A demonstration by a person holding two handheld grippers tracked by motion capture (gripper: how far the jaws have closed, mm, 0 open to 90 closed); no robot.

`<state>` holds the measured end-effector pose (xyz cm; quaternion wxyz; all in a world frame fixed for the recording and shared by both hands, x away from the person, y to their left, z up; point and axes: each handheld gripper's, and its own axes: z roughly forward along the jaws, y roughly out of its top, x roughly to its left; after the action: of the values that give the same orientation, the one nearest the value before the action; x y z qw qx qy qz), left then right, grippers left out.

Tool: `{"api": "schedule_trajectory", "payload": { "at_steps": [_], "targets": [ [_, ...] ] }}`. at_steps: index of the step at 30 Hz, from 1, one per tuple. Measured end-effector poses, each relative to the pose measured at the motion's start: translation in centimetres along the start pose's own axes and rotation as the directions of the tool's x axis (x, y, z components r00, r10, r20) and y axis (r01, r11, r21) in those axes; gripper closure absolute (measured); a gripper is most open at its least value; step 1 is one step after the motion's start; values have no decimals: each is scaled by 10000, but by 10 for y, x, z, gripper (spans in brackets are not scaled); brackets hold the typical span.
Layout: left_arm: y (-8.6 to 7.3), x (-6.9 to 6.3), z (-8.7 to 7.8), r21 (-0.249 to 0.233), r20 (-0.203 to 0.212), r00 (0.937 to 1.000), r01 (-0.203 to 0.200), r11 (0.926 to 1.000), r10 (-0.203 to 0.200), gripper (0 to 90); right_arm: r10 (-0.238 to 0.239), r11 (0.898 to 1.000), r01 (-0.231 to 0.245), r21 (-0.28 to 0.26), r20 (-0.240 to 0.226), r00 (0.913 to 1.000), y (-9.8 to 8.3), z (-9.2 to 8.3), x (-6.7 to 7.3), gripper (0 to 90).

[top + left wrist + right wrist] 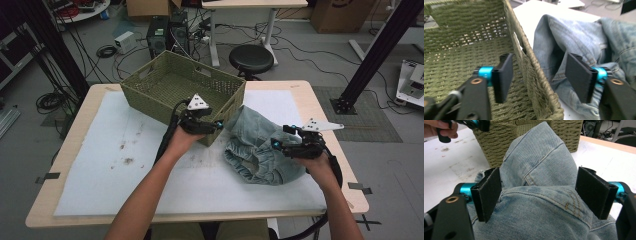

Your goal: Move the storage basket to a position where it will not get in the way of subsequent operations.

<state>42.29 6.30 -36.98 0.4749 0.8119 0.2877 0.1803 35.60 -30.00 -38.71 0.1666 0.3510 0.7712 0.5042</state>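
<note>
A green woven basket (170,85) stands at the back of the table. My left gripper (218,125) is at its near right corner. In the left gripper view the open left gripper (539,75) straddles the basket wall (531,62), one jaw inside, one outside, neither pad pressing. Light blue jeans (255,145) lie crumpled right of the basket, one part leaning on it (574,35). My right gripper (280,136) hovers at their right side. Its jaws (539,195) stand wide with a bulge of denim (541,157) between them, not squeezed.
A white mat (125,165) with a few dark stains covers the wooden table. Behind the table are a black stool (251,57), a computer tower (157,35) and loose cables. Black frame posts rise at the far left and right.
</note>
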Motion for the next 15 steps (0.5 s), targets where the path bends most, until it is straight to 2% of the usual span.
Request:
{"api": "schedule_trajectory", "payload": {
  "at_steps": [1, 3, 5, 7, 9, 11, 12, 14, 15],
  "targets": [
    [0, -1, 2, 140, -138, 9999, -84, 9999, 86, 482, -46, 10000, 46, -20, -7, 10000, 1, 0, 0, 216],
    [-1, -1, 3, 300, -302, 9995, -35, 9995, 44, 502, -60, 10000, 60, -60, 2, 10000, 2, -1, 0, 216],
    [-2, 0, 3, 247, -620, 9980, 113, 9996, -97, 546, -52, 10000, 51, -70, -7, 10000, 3, -1, 0, 216],
    [-2, 0, 3, 271, -767, 9969, 205, 9994, -184, 541, -38, 10000, 38, -74, 9, 10000, 3, 0, 0, 216],
    [-1, -3, 5, 349, -654, 9978, -61, 9994, 84, 606, -7, 10000, 7, -41, -3, 10000, 3, 1, 1, 216],
    [-1, -7, 6, 460, -587, 9975, -368, 9983, 395, 724, -65, 10000, 65, -33, 13, 10000, 3, 1, 1, 216],
    [-1, -9, 6, 540, -725, 9963, -416, 9977, 455, 756, -44, 10000, 44, -33, 16, 10000, 3, 1, 1, 216],
    [-1, -8, 6, 546, -677, 9973, -260, 9982, 297, 774, -28, 10000, 28, -60, 35, 10000, 3, 0, 0, 216],
    [-1, -9, 6, 568, -721, 9968, -316, 9979, 357, 779, 0, 10000, 1, -64, 42, 10000, 3, 0, 0, 216]
  ]
}}
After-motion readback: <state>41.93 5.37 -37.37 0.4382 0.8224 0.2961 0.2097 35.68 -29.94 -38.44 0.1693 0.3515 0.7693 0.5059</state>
